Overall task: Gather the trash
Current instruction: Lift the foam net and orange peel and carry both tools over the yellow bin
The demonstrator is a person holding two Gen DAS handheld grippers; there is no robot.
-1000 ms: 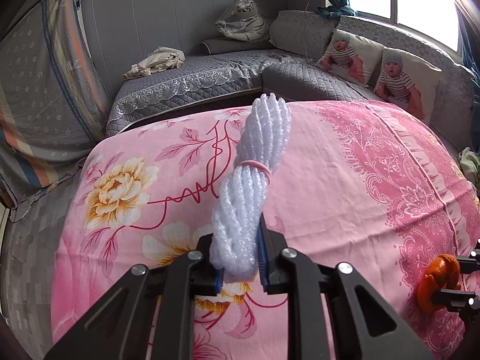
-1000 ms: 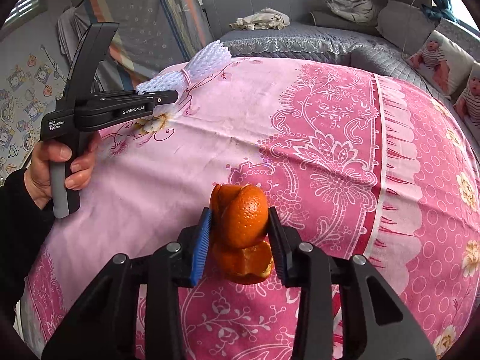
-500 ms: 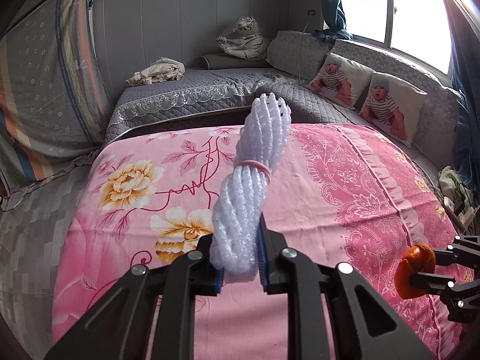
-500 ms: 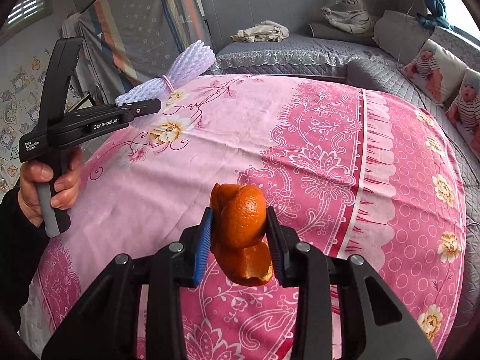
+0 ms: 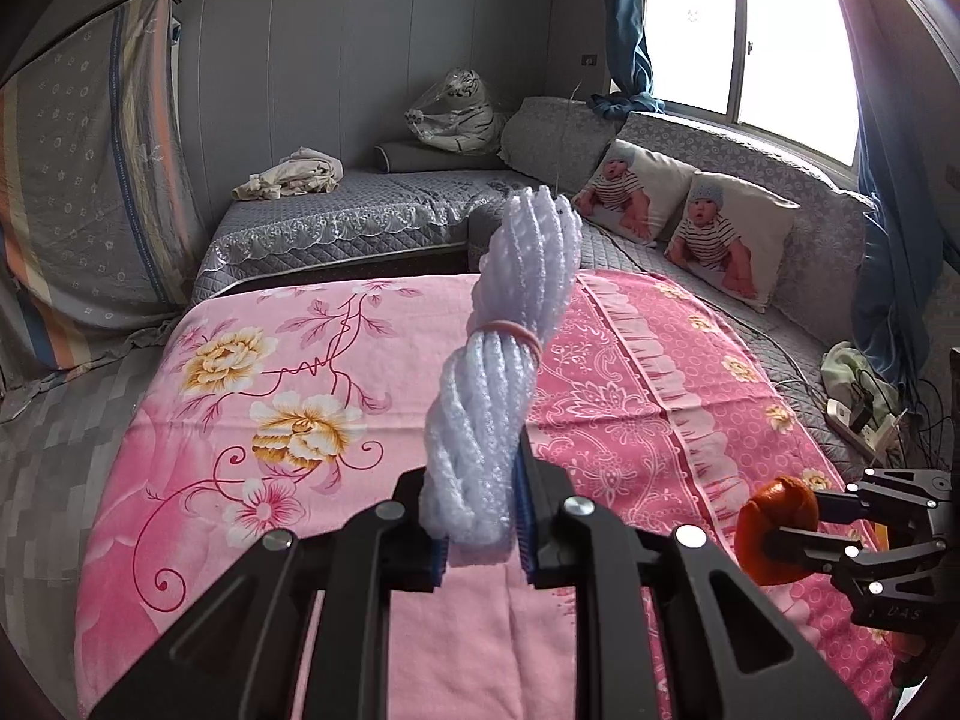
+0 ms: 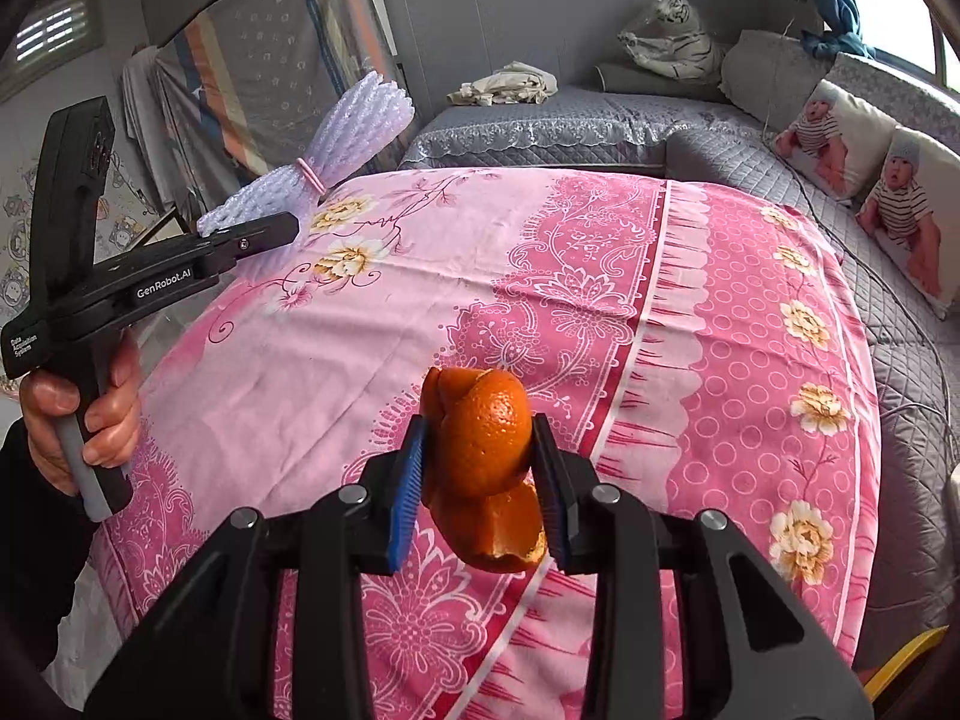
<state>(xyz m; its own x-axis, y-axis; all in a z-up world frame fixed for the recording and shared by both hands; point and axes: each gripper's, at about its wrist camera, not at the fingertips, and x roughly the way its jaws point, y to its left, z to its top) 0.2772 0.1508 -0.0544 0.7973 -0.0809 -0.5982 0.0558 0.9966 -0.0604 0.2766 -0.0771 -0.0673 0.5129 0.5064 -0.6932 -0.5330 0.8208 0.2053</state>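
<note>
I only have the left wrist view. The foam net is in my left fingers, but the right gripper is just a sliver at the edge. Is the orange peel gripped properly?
Observer: Yes. In the right wrist view the orange peel sits squarely between both blue pads of the right gripper, clear of the pink bedspread.
Operator: Is it one piece?
Observer: It looks like one curled piece, with a ragged open edge hanging below the fingers.
Operator: How does my left side look from there?
Observer: The foam net, tied with a pink band, sticks out past the left gripper, held by a bare hand with a dark sleeve.
</note>
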